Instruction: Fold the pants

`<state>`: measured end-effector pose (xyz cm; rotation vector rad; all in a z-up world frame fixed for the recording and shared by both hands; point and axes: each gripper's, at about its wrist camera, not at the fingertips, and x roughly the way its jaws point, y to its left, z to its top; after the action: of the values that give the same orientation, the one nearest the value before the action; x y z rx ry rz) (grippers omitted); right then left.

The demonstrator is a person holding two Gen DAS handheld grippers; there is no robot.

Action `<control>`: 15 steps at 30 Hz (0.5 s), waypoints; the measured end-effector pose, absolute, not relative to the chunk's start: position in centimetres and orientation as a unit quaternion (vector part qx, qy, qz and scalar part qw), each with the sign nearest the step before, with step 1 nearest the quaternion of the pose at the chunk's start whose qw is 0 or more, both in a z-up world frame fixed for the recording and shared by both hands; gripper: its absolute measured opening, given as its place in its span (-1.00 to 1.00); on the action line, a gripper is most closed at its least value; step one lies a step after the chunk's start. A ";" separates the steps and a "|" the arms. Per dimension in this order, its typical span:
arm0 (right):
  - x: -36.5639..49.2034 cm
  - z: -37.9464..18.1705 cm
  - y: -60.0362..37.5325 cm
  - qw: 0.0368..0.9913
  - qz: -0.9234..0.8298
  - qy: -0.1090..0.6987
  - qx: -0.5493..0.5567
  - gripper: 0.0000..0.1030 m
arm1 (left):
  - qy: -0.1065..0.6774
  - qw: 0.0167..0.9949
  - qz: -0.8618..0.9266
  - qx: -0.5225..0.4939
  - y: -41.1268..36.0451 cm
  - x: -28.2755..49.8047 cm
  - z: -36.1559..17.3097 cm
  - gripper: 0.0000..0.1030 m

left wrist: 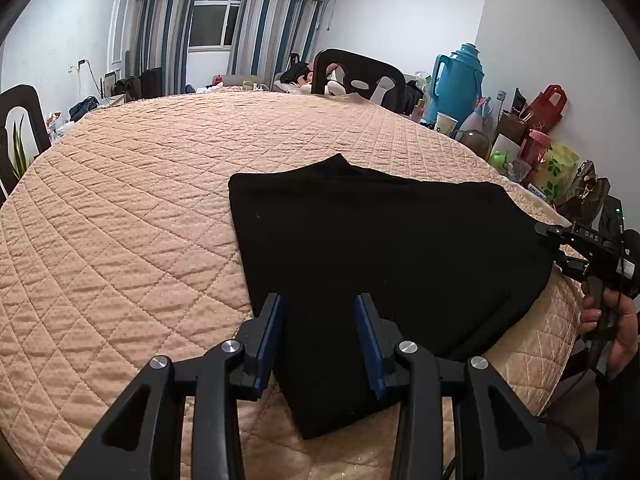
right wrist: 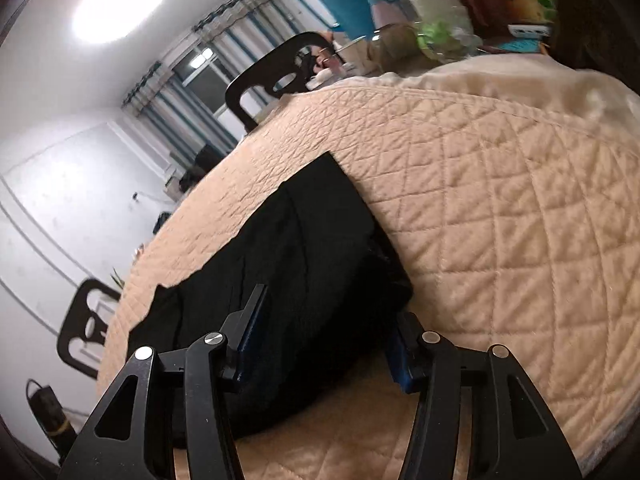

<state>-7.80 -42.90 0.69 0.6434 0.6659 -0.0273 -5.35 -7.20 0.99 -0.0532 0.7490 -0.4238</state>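
The black pants (left wrist: 384, 248) lie folded flat on the peach quilted table cover (left wrist: 132, 216). My left gripper (left wrist: 320, 320) is open, its blue-padded fingers standing over the near edge of the cloth without gripping it. My right gripper (right wrist: 328, 320) is open at the pants' (right wrist: 288, 280) right edge, the cloth between and below its fingers; this view is tilted and blurred. The right gripper also shows in the left wrist view (left wrist: 560, 246) at the far right edge of the pants, held by a hand.
A dark chair (left wrist: 356, 76) stands at the table's far side and another (left wrist: 20, 120) at the left. A teal thermos (left wrist: 456, 80), cups, bottles and bags (left wrist: 548, 144) crowd the right edge by the wall. The quilt (right wrist: 500, 200) spreads wide around the pants.
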 end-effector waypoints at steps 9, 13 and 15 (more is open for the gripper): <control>-7.3 4.4 -41.5 0.919 0.024 0.289 0.268 -0.56 | 0.358 0.912 -0.198 -0.039 -6.6 -5.5 1.4 -0.21; -6.6 7.6 -38.0 0.933 0.078 0.267 0.228 -0.58 | 0.355 0.914 -0.191 -0.047 -5.8 -5.7 1.6 -0.21; -5.9 8.9 -35.5 0.937 0.113 0.260 0.204 -0.58 | 0.354 0.915 -0.187 -0.052 -5.3 -5.8 1.6 -0.21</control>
<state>-5.92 -35.53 8.87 0.4170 0.5303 0.2300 -5.80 -5.32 1.61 -0.1065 0.7287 -0.3844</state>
